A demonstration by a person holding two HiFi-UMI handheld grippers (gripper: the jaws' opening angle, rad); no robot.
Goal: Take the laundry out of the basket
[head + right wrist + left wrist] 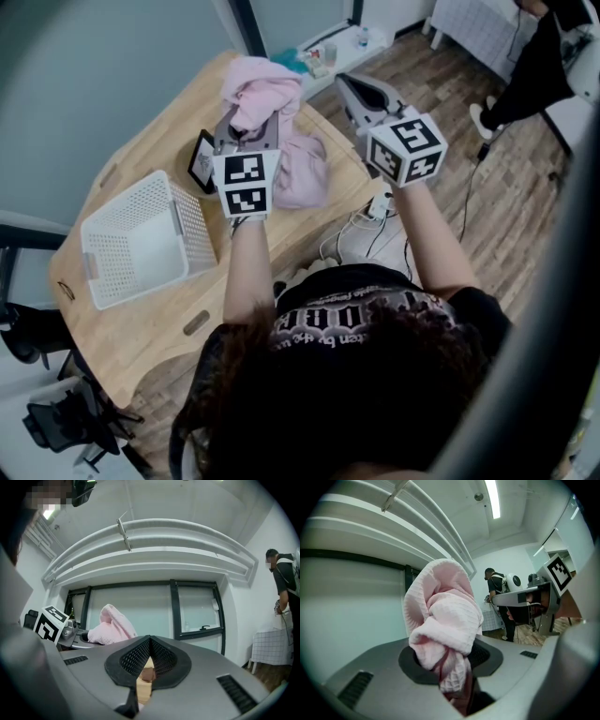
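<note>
A pink waffle-knit cloth (265, 89) is bunched up above the wooden table (141, 328), and its lower part (302, 167) hangs down to the tabletop. My left gripper (246, 122) is shut on it. In the left gripper view the cloth (445, 616) bulges out from between the pads of the left gripper (452, 672). The white plastic laundry basket (98, 239) stands on the table to the left with nothing in it. My right gripper (367, 92) is held up to the right of the cloth, its jaws together on nothing (149, 660); its view shows the cloth (112, 625) to the left.
A dark tablet-like device (202, 161) leans between the basket and the cloth. Cables and a white box (370, 230) lie on the floor off the table's right edge. A person (534, 61) stands at the far right. A black chair base (61, 417) sits at the lower left.
</note>
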